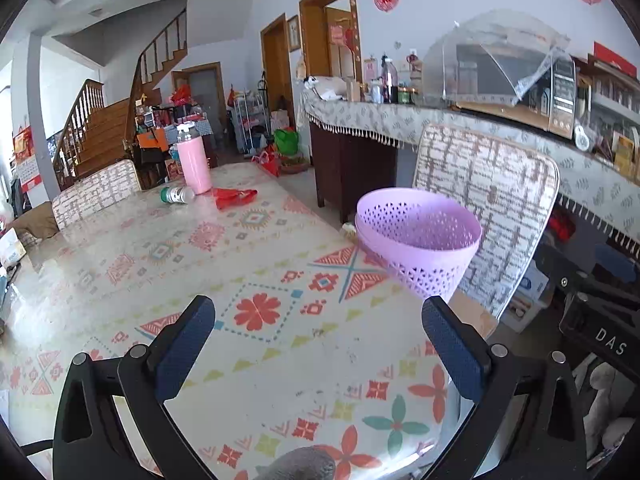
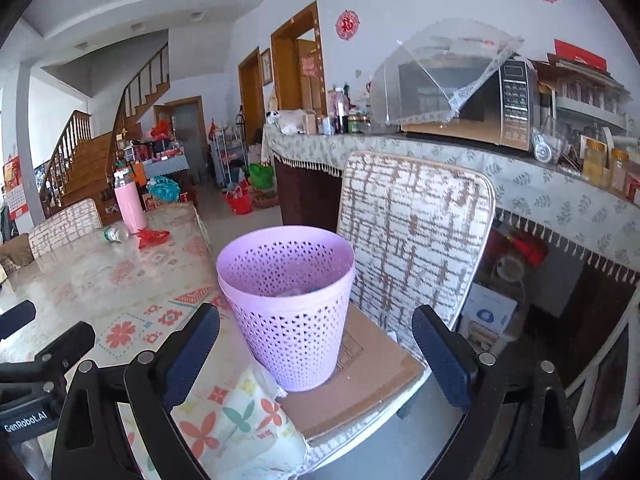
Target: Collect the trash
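Note:
A purple perforated waste basket (image 2: 290,312) stands on a chair seat beside the table; it also shows in the left wrist view (image 1: 420,240). Some items lie at its bottom. A lying plastic bottle (image 1: 177,195) and a red wrapper (image 1: 234,197) rest at the table's far end, also in the right wrist view: bottle (image 2: 116,234), wrapper (image 2: 152,237). My left gripper (image 1: 320,328) is open and empty above the patterned tablecloth (image 1: 256,280). My right gripper (image 2: 316,332) is open and empty, just in front of the basket.
A pink tumbler (image 1: 194,162) stands by the bottle. A padded chair back (image 2: 412,240) rises behind the basket. Another chair (image 1: 96,192) stands at the table's far left. A sideboard with a microwave (image 2: 468,108) runs along the right wall.

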`<state>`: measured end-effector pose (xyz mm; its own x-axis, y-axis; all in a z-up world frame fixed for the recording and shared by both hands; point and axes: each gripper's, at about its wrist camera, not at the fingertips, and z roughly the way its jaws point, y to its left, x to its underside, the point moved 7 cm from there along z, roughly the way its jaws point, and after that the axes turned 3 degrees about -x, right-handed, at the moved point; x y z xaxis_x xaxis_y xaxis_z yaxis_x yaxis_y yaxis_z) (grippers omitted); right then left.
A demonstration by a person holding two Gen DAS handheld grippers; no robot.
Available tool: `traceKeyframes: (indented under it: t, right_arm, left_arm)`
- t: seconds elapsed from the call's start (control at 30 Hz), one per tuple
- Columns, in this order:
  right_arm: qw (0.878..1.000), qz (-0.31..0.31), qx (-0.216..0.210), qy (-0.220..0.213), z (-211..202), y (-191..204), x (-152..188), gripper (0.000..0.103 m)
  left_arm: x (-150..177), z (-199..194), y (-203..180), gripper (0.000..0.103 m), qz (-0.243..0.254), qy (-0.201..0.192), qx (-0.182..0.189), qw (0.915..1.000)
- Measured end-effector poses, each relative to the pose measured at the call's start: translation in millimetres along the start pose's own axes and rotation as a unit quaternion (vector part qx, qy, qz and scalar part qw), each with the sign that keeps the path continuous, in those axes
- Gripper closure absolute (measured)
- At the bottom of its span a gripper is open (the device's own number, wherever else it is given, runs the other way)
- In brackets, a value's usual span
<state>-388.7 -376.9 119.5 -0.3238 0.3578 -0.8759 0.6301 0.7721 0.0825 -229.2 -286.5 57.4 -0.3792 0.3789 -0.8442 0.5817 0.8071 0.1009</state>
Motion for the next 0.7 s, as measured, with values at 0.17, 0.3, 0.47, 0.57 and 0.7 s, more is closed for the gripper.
traceKeyframes:
  t: [0.17, 0.3, 0.47, 0.57, 0.7]
  right_arm:
    - [1.000, -0.008, 0.001, 0.005, -3, 2, 4, 0.004]
    - [1.000, -0.014, 0.004, 0.008, -4, 3, 5, 0.004]
    - [1.000, -0.009, 0.005, 0.020, -2, -1, 8, 0.004]
    - [1.000, -0.008, 0.009, 0.027, -1, -5, 11, 0.004]
    - [0.999, -0.007, 0.014, 0.029, -2, -9, 13, 0.004]
  left_arm:
    - [7, 2, -6, 0.000, 0.004, 0.012, 0.011, 0.9999]
    - [10, 3, -9, 0.000, 0.002, 0.018, 0.017, 0.9997]
    - [11, 3, -11, 0.000, 0.001, 0.021, 0.020, 0.9996]
    - [14, 5, -14, 0.000, 0.000, 0.026, 0.027, 0.9993]
    - [17, 7, -16, 0.000, 0.000, 0.033, 0.034, 0.9989]
